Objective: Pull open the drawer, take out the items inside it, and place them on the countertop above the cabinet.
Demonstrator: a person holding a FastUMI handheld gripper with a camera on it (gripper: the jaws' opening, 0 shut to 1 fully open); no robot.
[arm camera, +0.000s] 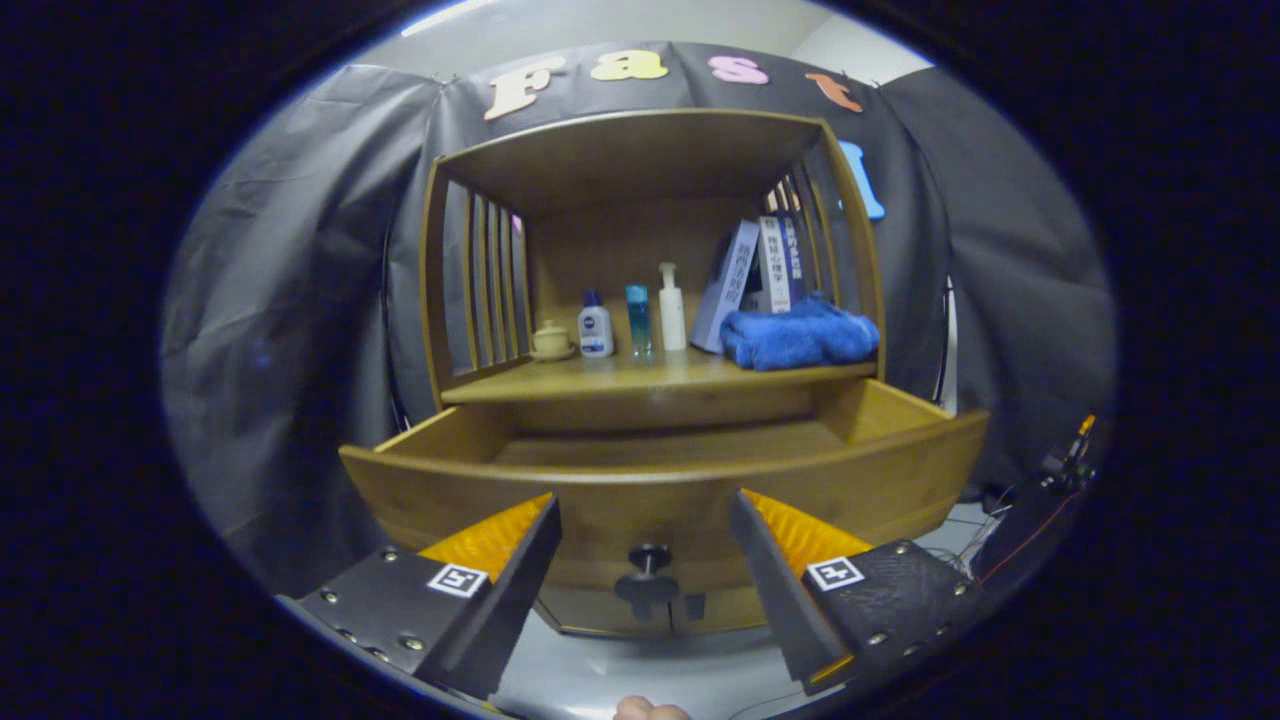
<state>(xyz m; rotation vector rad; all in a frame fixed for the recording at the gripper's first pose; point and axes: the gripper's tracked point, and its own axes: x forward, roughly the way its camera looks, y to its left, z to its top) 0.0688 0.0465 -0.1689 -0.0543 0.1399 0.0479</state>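
Gripper: your gripper (645,560) has its fingers spread wide and grips nothing; they point straight at the cabinet front.
Knob: the dark knob (649,560) sits between your fingers, about level with their tips and touching neither, so it is free.
Drawer front: the drawer (660,490) stands pulled out toward you, its front board running left to right, square across your line of approach.
Drawer inside: just beyond that front board and above your fingers lies the drawer floor; what shows of it looks bare, but the near strip behind the board is hidden, so you cannot tell from here whether an item is left.
Key relation: the opening lies ahead of and above your fingertips, so I judge you must lift over the front board and tip down to look in or reach in.
Countertop: the countertop (640,378) is farther back, directly above the drawer.
On it: a small pot (551,341), three bottles (633,322), a blue towel (797,336), and books (760,270) leaning behind the towel.
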